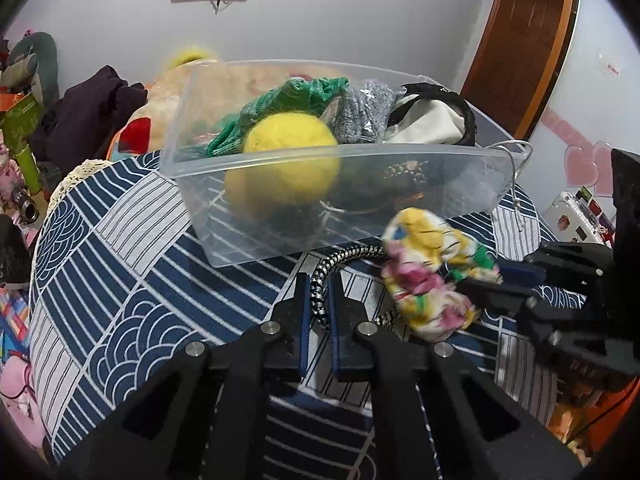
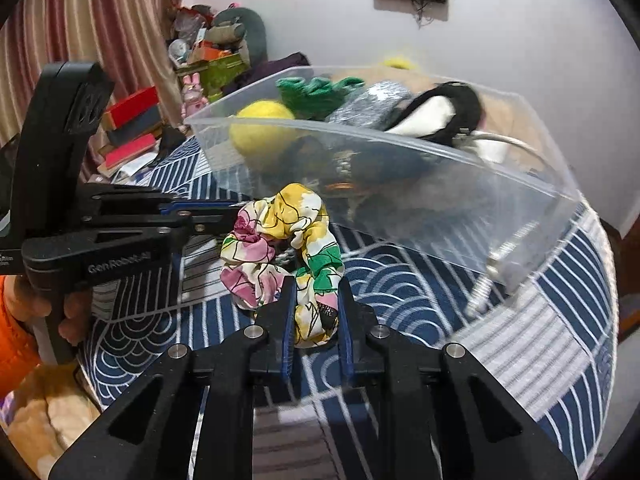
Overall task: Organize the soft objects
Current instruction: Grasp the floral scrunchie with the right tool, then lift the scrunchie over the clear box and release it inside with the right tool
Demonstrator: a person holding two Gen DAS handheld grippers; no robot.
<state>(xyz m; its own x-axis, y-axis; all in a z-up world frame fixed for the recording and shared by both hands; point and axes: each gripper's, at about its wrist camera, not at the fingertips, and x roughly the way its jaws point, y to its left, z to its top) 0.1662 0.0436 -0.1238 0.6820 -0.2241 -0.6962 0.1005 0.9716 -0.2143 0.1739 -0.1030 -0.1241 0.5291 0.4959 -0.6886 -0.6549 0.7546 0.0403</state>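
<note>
A clear plastic bin (image 1: 280,160) (image 2: 420,184) sits on a blue and white patterned cushion (image 1: 120,280). It holds a yellow fuzzy ball (image 1: 284,168) (image 2: 260,128), a green knit item (image 1: 292,100), a grey glittery item (image 1: 364,112) and a black and white piece (image 1: 432,116). My left gripper (image 1: 320,280) is shut on a black and white braided hair band (image 1: 340,264) in front of the bin. My right gripper (image 2: 316,284) (image 1: 492,276) is shut on a floral scrunchie (image 2: 288,236) (image 1: 428,268) lying on the cushion beside the band.
A dark garment (image 1: 92,108) and a plush toy (image 1: 192,56) lie behind the bin. Boxes and books (image 2: 136,120) are stacked at the left by a striped curtain (image 2: 100,12). A wooden door (image 1: 520,40) stands at the right.
</note>
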